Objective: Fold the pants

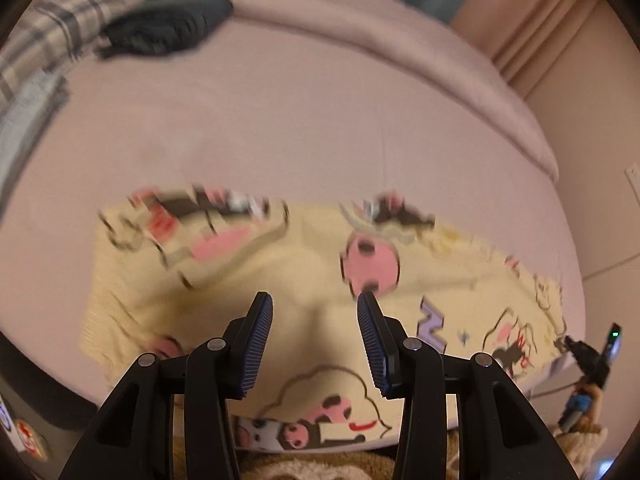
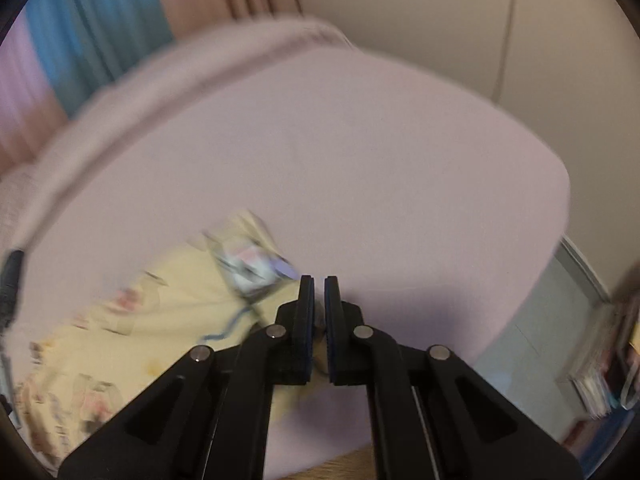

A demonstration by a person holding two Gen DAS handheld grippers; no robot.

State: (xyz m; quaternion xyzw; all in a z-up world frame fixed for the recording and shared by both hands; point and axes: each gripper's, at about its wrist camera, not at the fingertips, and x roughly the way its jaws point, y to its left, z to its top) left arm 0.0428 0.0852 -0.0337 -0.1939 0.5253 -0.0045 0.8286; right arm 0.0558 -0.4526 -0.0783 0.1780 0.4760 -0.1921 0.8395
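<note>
Here the pants (image 1: 304,280) lie spread along the bed's (image 1: 280,120) near edge. Your right tongs (image 2: 319,280) pinch a fold of their cream fabric; your left tongs (image 1: 316,300) hang released above them, holding nothing.

Left gripper (image 1: 315,300) black, linked arms, round silver pivot screws, ribbed blue pads (image 1: 258,344); right gripper (image 2: 319,280) the same build

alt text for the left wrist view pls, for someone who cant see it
The left gripper hangs open over cream cartoon-print pants lying on a pink bed, its fingers holding nothing. At the far right edge, the right gripper meets the pants; a dark garment lies far back.
</note>
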